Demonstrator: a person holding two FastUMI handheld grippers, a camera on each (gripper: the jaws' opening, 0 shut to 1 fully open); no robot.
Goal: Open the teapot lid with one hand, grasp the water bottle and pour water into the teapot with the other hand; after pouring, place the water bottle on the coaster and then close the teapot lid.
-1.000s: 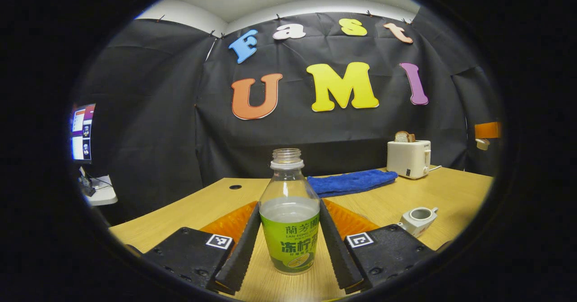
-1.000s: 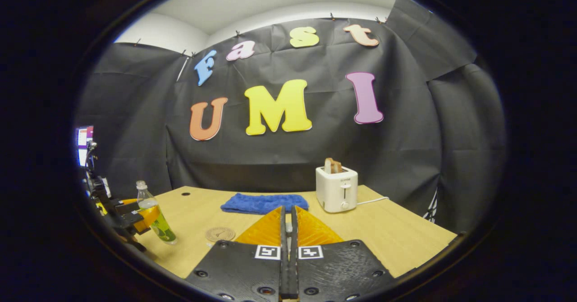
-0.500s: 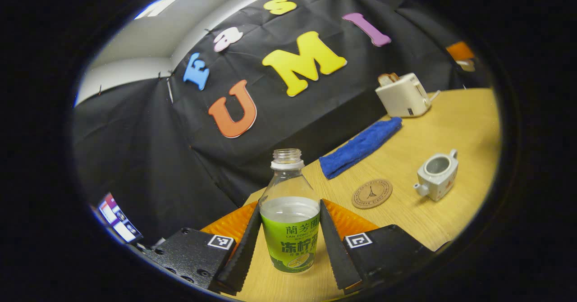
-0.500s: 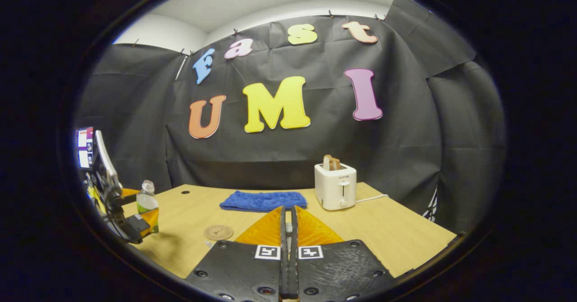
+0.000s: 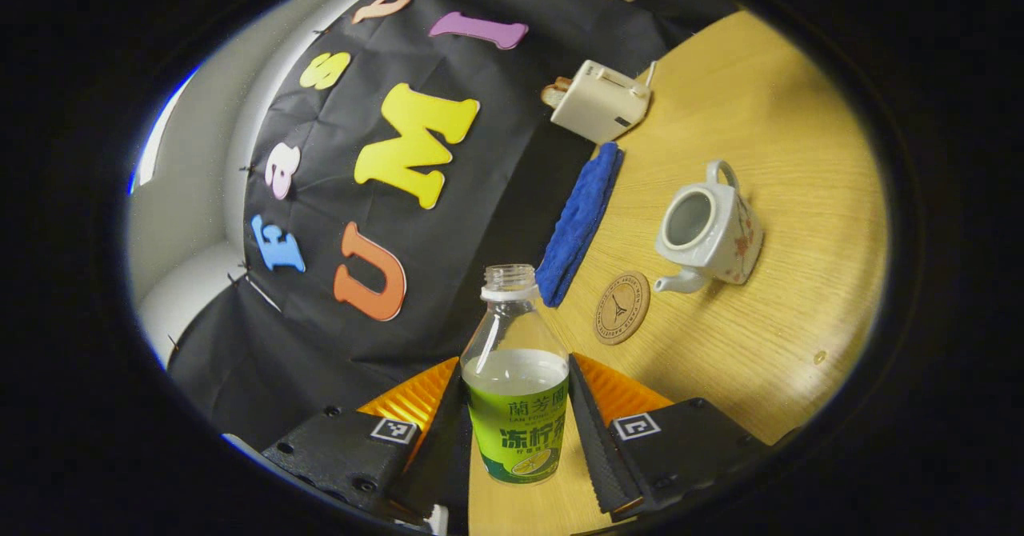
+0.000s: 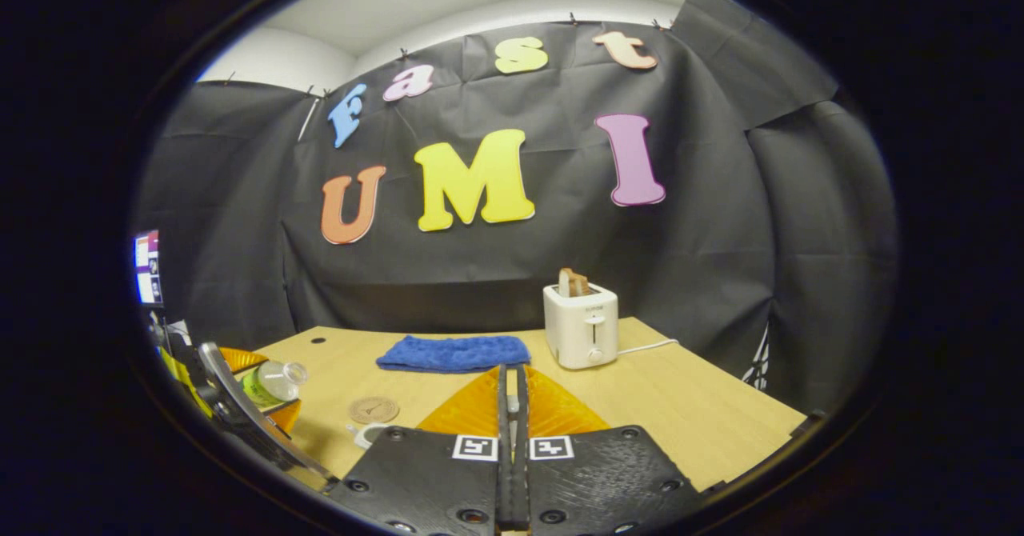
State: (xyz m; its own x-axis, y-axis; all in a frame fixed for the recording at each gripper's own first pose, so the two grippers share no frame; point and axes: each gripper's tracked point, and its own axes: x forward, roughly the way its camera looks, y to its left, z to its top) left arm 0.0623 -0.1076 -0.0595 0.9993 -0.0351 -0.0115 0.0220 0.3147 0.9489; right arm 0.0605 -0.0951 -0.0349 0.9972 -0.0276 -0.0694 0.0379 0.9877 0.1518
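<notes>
Pouring step — bottle tipped toward the open teapot

Left gripper (image 5: 516,428) clamps the bottle (image 5: 516,376), short of the lidless teapot (image 5: 710,228); coaster (image 5: 622,308) just beside the teapot. Right gripper (image 6: 512,440) is pressed closed — whether on the lid, I cannot tell. Next: bring the bottle's mouth over the teapot's opening.

Left gripper view is looking rolled sideways (steeply) over the surface (image 5: 768,120); right gripper view is facing level; both are sharing the toaster (image 5: 598,104) (image 6: 581,326).

1. The uncapped water bottle (image 5: 516,376), clear with a green label and partly filled, is tipped sideways in the air.
2. The white teapot (image 5: 710,232) stands on the table, lid off.
3. The round coaster (image 5: 622,308) lies just beside its spout.
</notes>
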